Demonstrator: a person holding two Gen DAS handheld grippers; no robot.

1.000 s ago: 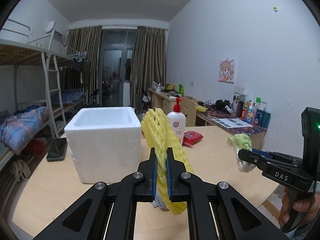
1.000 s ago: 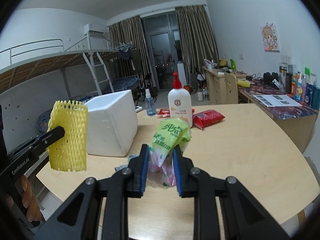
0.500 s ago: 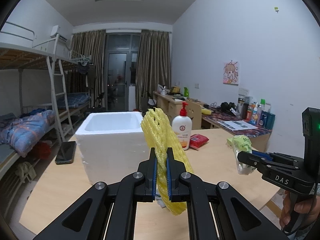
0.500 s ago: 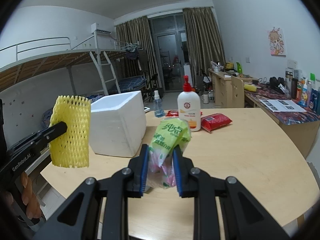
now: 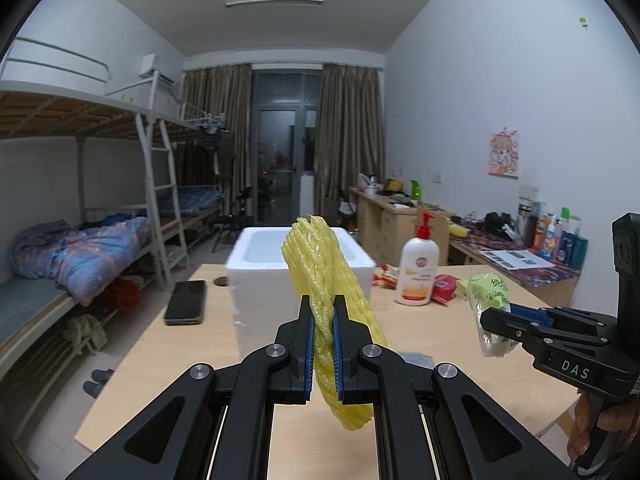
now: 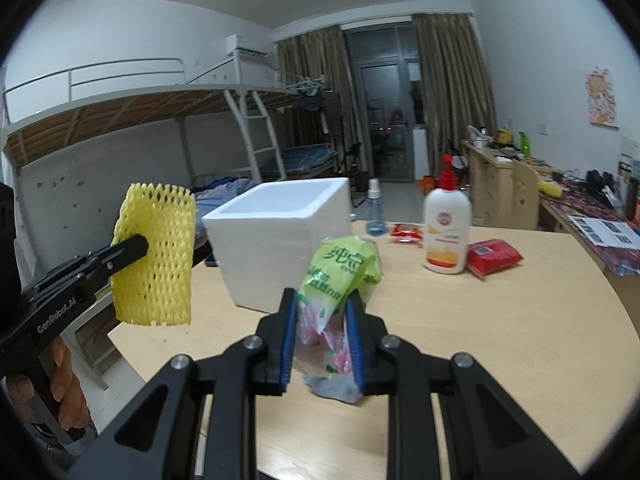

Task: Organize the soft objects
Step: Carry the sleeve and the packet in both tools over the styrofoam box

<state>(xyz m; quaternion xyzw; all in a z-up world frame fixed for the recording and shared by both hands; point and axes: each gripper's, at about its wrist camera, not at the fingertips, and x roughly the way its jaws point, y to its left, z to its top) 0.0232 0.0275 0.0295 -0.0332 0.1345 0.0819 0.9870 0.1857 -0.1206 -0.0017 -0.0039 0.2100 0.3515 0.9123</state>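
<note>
Left fingers: the left gripper [image 5: 323,320] is clamped on a yellow foam net sleeve [image 5: 330,292]; blue pads pinch it flat near its middle, and the sleeve stands up above the pads and hangs below them.
Right fingers: the right gripper [image 6: 322,312] is closed on a green-printed plastic packet [image 6: 340,276], pads pressing both its sides; its green top sticks up above the fingertips.
Sleeve, location: held in the air over the near part of the wooden table [image 5: 168,344], in front of the white foam box [image 5: 260,272].
Packet, location: held above the table [image 6: 500,320], near side of the box [image 6: 276,240].
Foam box: open-topped, standing on the table.
Lotion pump bottle [image 6: 446,236]: upright, right of the box, red pump head.
Red packet [image 6: 494,258]: lying just beside the bottle.
Small spray bottle [image 6: 375,210]: upright behind the box.
Phone [image 5: 186,296]: flat on the table, left of the box.
Person: a hand [image 6: 60,384] grips the left gripper's handle.
</note>
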